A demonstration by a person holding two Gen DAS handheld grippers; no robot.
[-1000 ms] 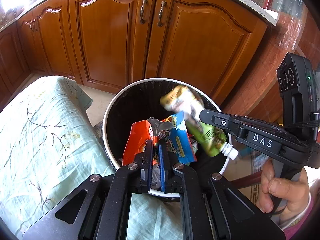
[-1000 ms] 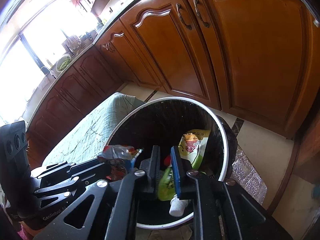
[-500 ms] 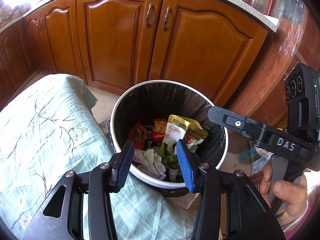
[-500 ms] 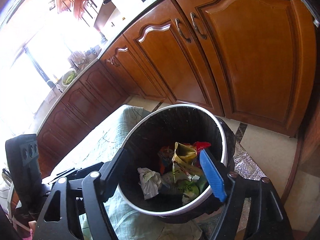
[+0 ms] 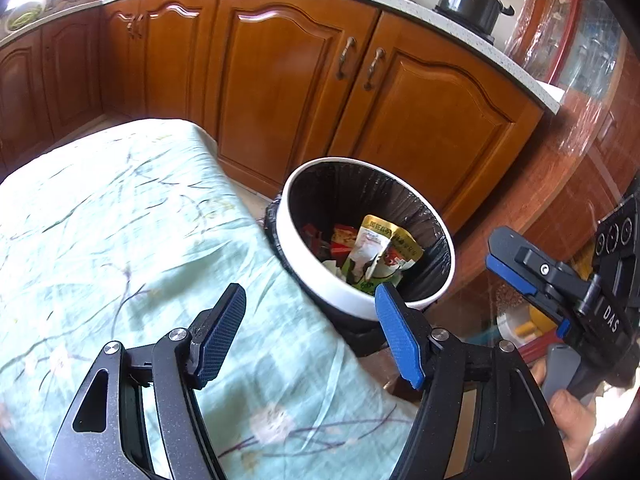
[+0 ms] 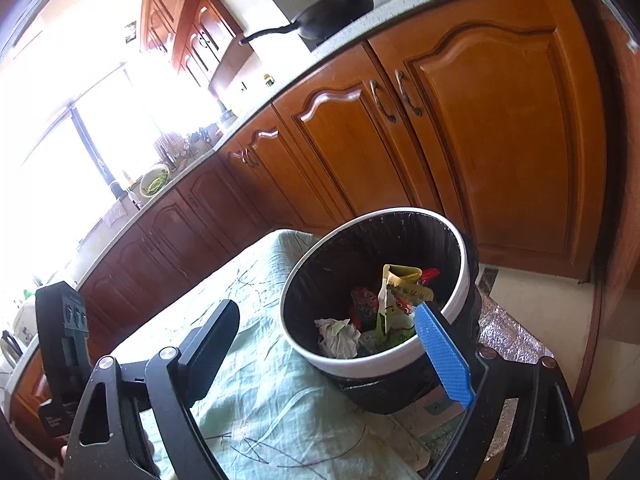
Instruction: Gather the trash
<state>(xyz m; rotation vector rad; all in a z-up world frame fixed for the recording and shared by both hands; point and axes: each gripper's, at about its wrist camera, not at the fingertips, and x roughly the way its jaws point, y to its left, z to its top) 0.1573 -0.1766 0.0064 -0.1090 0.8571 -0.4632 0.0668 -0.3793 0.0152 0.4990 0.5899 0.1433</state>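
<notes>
Several crumpled wrappers (image 5: 372, 252) fill black-lined bin (image 5: 344, 300).

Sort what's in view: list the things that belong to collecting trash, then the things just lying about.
Job:
round white trash bin with black liner
yellow-green snack pouch in bin
crumpled white tissue in bin
left gripper, right gripper, both empty

Lying about:
pale green floral tablecloth
black lidded pot
black frying pan

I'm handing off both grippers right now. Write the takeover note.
Left gripper: open, empty; jaws have just been opening.
Right gripper: open, empty; jaws have just been opening.
Trash bin, black-lined, stands beside the cloth-covered table.
Done: the green spouted pouch, the snack wrappers and a crumpled tissue lie in the bin.
Left: no more trash shows on the visible cloth; check out of view.
</notes>
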